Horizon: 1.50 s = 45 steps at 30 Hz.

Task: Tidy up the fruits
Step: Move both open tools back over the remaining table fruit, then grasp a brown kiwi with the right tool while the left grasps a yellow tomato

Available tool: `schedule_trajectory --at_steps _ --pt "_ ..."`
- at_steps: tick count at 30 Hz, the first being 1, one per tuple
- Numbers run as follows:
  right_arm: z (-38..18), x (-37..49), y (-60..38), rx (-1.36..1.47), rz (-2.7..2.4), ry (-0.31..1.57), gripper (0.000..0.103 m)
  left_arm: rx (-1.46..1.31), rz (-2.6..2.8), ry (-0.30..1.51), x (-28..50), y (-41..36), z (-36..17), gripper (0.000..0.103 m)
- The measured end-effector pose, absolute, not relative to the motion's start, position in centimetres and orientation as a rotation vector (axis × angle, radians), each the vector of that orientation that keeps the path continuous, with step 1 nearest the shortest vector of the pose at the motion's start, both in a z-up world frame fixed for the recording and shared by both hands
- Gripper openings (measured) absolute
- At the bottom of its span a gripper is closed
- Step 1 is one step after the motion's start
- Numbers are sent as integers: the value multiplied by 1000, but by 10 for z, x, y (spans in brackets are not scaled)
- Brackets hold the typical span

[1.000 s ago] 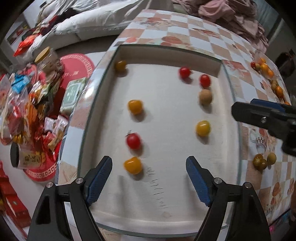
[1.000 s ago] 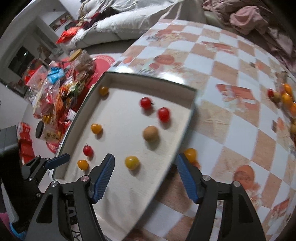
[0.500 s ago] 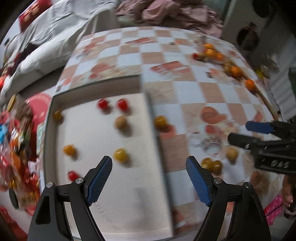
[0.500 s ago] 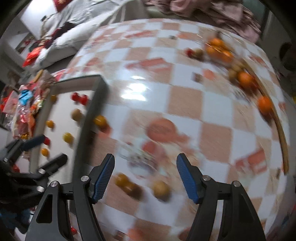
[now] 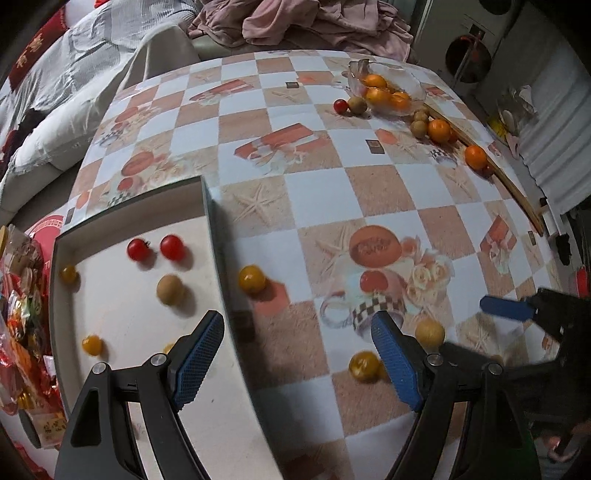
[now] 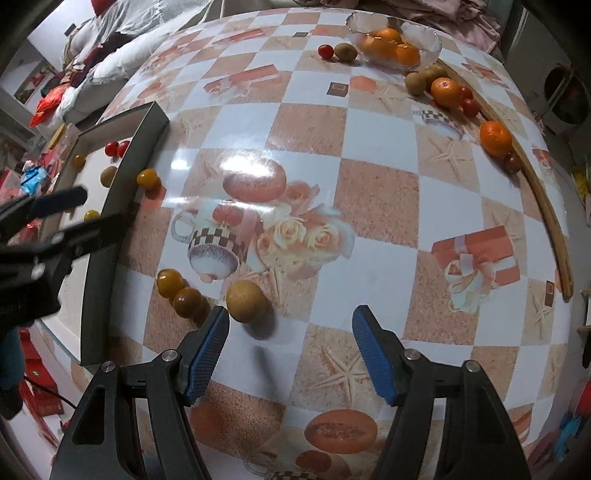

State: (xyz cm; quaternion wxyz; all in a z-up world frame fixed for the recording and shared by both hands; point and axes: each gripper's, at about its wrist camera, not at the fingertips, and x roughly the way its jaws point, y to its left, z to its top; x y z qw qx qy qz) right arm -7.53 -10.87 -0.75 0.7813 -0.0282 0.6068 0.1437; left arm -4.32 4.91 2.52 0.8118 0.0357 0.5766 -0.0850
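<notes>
A white tray with a dark rim (image 5: 212, 236) holds two red tomatoes (image 5: 171, 246), a brown longan (image 5: 169, 290) and yellow tomatoes. My left gripper (image 5: 295, 332) hangs open over the tray's right edge, nothing between its fingers. A yellow tomato (image 5: 252, 278) lies just outside the rim. My right gripper (image 6: 290, 321) is open above the checked tablecloth. A longan (image 6: 246, 301) lies just ahead of its left fingertip, with two yellow tomatoes (image 6: 170, 282) further left. Each gripper shows in the other's view: the right gripper (image 5: 495, 332), the left gripper (image 6: 79, 212).
At the far side a glass bowl (image 6: 428, 35) holds oranges. Loose oranges (image 6: 495, 137), longans and red tomatoes lie along a curved wooden strip (image 6: 546, 206). Snack packets (image 5: 18, 332) lie on the floor to the left, bedding and clothes behind the table.
Both grippers have swept right, from over the tray to the tablecloth beside it. Their openings look the same. The fruits have stayed where they were.
</notes>
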Motion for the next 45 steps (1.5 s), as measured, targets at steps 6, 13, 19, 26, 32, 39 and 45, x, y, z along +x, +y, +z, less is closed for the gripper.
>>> schedule_trajectory --at_steps 6,13,19,26,32,39,45 --pt "-16 -72 -98 -71 327 1303 68 93 -167 1262 -28 43 13 82" --pt "-24 -72 -89 -100 337 1293 56 92 -151 1286 -17 38 -1 82" --pt "-23 -70 -90 -81 330 1287 49 58 -123 1298 -15 43 -11 82" --pt "-24 -70 -92 -82 329 1279 49 89 -131 1282 -17 41 -12 82" --pt "-24 -71 -89 -86 323 1262 40 74 -133 1289 -15 40 -11 82" --pt "-22 -66 -101 -42 301 1266 28 74 -155 1286 -28 38 -4 82" --pt "-22 -63 -124 -41 245 1272 28 101 -204 1298 -54 28 -1 82"
